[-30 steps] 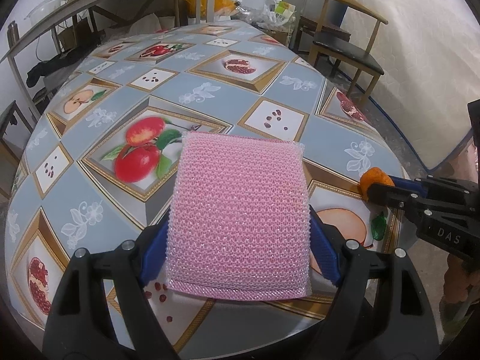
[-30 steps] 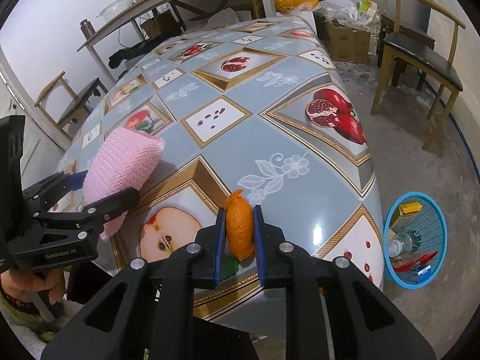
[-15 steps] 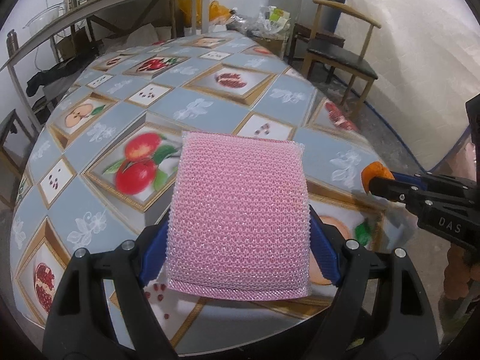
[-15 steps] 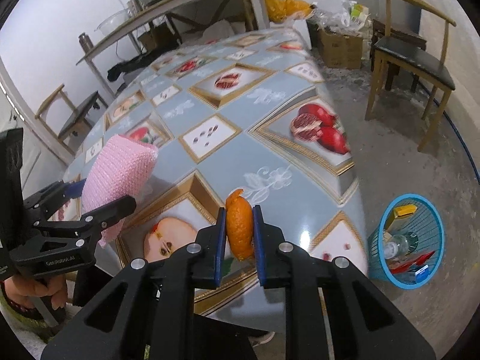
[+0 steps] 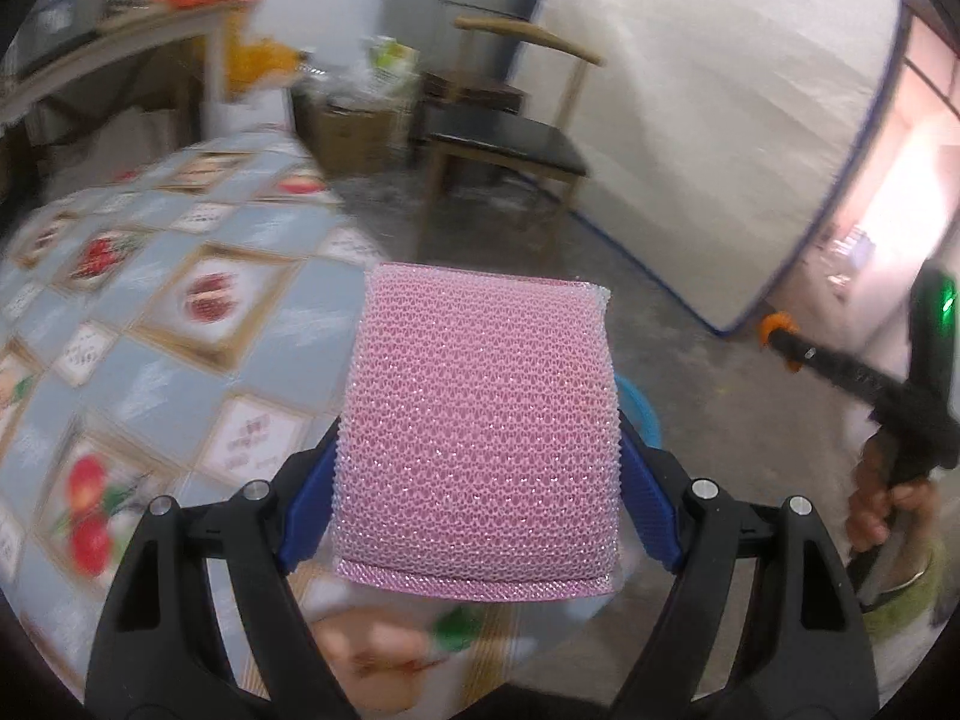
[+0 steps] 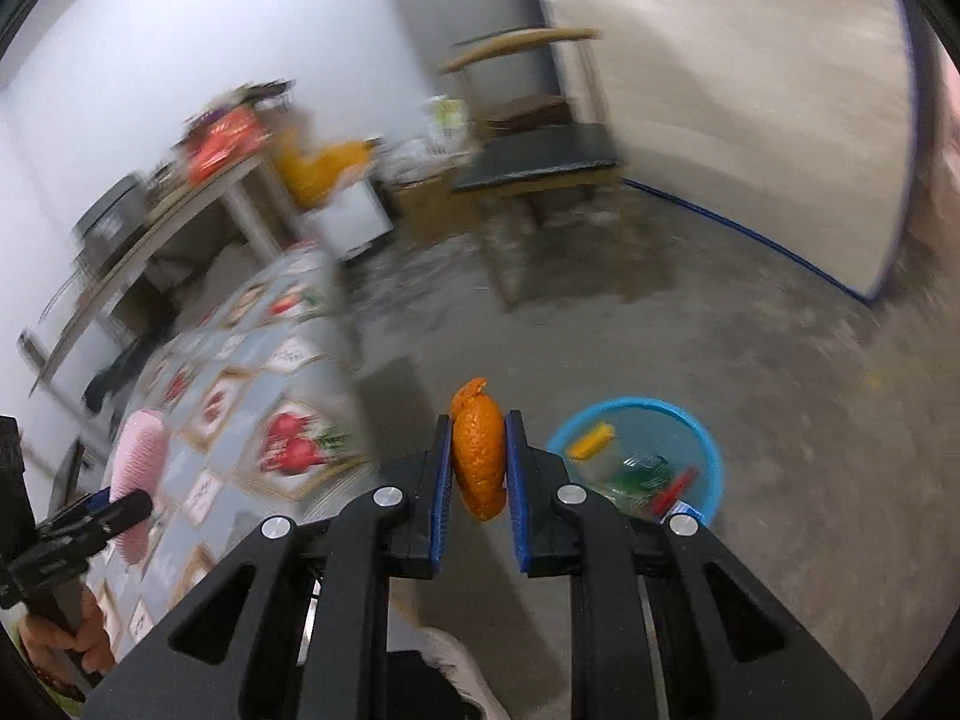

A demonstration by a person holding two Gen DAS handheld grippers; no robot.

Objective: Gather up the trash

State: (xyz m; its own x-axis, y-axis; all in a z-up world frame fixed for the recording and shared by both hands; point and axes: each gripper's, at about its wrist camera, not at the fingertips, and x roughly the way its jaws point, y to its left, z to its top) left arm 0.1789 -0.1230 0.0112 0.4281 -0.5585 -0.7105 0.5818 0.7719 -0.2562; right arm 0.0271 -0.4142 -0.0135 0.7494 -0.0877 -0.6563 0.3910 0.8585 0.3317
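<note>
My left gripper [image 5: 480, 480] is shut on a pink mesh sponge [image 5: 480, 420], held in the air over the table's near right edge. The sponge also shows at the left of the right wrist view [image 6: 141, 468]. My right gripper [image 6: 478, 468] is shut on an orange peel [image 6: 478, 450], held above the floor just left of a blue trash basket [image 6: 708, 438] with several pieces of trash inside. The peel's tip also shows in the left wrist view [image 5: 777, 324]. The sponge hides most of the basket [image 5: 639, 408] there.
A round table with a fruit-pattern cloth [image 5: 150, 300] lies to the left. A wooden chair [image 5: 510, 150] stands beyond it on the concrete floor [image 6: 660, 330]. A mattress [image 5: 720, 120] leans against the right wall. Cardboard boxes and bags [image 5: 360, 108] sit at the back.
Both grippers have swung right, off the table towards the floor and the blue basket. Each keeps its load. The views are motion-blurred.
</note>
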